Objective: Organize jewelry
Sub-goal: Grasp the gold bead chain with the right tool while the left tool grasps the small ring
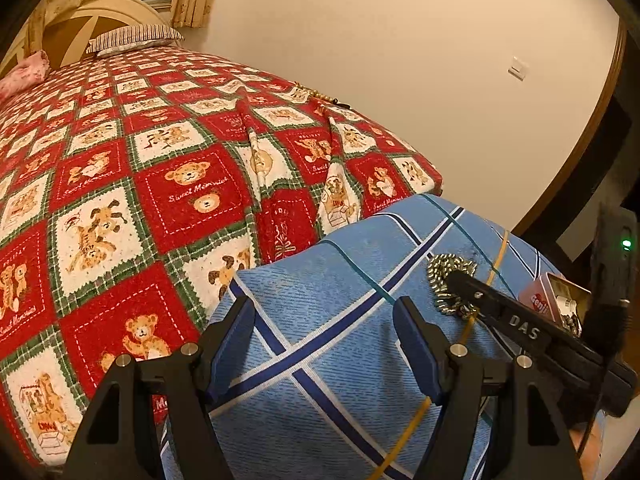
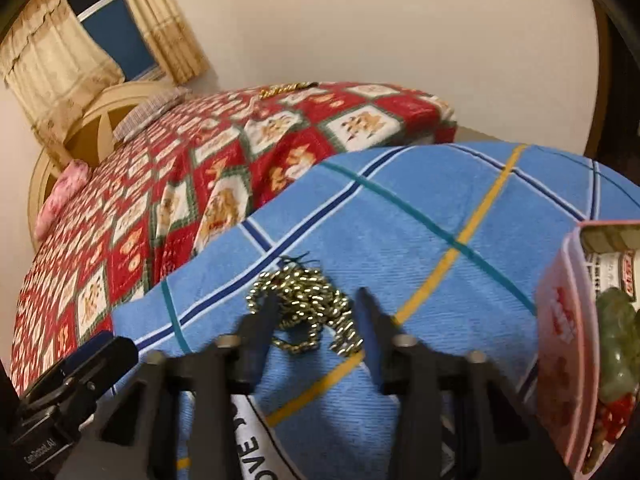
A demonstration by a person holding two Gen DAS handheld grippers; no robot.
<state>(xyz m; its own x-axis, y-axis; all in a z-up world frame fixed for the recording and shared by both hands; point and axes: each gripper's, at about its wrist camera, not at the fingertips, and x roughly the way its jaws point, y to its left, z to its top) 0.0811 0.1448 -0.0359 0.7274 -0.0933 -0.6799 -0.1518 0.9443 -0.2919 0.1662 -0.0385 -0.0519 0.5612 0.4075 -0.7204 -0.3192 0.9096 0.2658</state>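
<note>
A pile of gold bead chain point(image 2: 306, 306) lies on a blue plaid cloth point(image 2: 420, 232). My right gripper point(image 2: 318, 300) is open, its two black fingers standing either side of the pile. In the left wrist view the same chain point(image 1: 448, 284) lies under the right gripper's finger point(image 1: 496, 312). A pink tin box point(image 2: 568, 344) holding green and red jewelry stands at the right; it also shows in the left wrist view point(image 1: 548, 300). My left gripper point(image 1: 324, 320) is open and empty over the blue cloth. Another bead string point(image 1: 320, 94) lies far off on the bed.
A bed with a red teddy-bear quilt point(image 1: 132, 184) fills the left. A striped pillow point(image 1: 132, 38) and wooden headboard point(image 1: 100, 12) are at its far end. A beige wall point(image 1: 400, 40) stands behind, with a dark door frame point(image 1: 580, 184) at right.
</note>
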